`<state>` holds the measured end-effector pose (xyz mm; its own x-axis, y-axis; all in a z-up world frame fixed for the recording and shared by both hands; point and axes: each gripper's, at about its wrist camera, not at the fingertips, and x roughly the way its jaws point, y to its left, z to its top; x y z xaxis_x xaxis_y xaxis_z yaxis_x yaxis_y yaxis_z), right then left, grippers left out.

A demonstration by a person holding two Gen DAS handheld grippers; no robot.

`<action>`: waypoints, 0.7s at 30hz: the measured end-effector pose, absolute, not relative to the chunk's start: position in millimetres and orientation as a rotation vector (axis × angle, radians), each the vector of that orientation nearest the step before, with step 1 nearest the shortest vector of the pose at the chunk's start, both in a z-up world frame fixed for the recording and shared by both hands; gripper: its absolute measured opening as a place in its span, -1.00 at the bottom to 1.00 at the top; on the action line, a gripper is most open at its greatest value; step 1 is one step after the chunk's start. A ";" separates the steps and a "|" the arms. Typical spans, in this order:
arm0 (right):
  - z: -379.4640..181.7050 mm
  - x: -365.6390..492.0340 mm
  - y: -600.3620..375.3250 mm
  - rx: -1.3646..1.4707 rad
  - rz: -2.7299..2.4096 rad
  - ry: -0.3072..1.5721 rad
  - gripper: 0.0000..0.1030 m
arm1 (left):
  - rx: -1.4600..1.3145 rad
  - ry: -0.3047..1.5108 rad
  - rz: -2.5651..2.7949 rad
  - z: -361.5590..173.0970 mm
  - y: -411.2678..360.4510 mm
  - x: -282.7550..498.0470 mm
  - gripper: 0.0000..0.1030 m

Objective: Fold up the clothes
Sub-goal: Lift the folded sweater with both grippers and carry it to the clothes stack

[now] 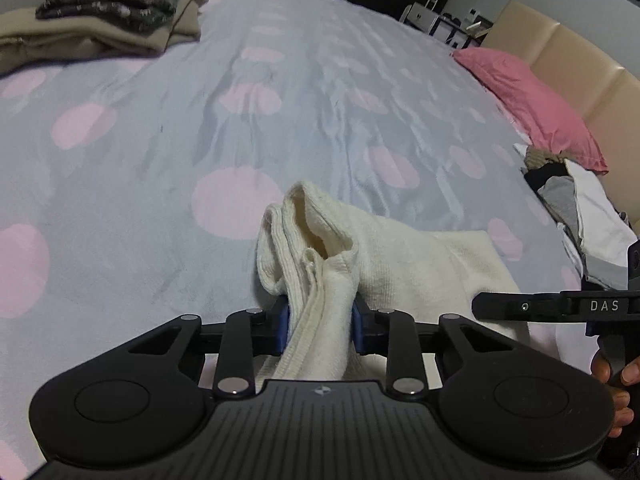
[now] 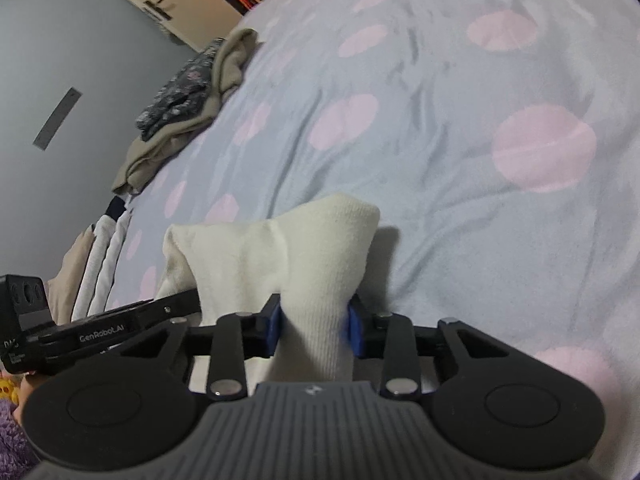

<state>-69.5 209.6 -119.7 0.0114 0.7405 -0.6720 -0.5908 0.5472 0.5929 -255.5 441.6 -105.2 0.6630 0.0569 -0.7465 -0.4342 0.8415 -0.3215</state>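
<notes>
A cream knitted garment [image 1: 400, 264] lies bunched on the grey bedspread with pink dots [image 1: 160, 140]. My left gripper [image 1: 320, 320] is shut on a thick folded edge of it, the fabric rising between the blue pads. My right gripper [image 2: 314, 326] is shut on another part of the same cream garment [image 2: 280, 248], which stands up in a peak between its pads. The right gripper also shows at the right edge of the left wrist view [image 1: 560, 306], and the left gripper shows at the left in the right wrist view [image 2: 100, 332].
A folded stack, a dark speckled knit on a beige garment [image 1: 104, 12], lies at the bed's far left corner, also in the right wrist view [image 2: 188, 100]. A pink pillow [image 1: 532, 100] leans on the cream headboard [image 1: 580, 56]. A heap of grey, white and black clothes [image 1: 580, 216] lies at right.
</notes>
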 end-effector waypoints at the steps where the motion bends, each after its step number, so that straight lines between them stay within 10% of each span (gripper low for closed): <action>1: -115.6 -71.6 208.8 0.158 1.053 1.147 -0.31 | -0.506 0.792 0.294 -101.7 440.4 -257.4 -0.49; 21: -31.8 -137.0 259.4 0.118 1.296 0.989 -0.32 | -0.442 0.574 0.452 8.7 471.4 -360.1 -0.52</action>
<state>-137.0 259.4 -31.8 -0.0584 0.8375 -0.5433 -0.7449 0.3258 0.5822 -360.1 471.4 8.7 0.7489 0.2794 -0.6009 -0.5181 0.8122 -0.2681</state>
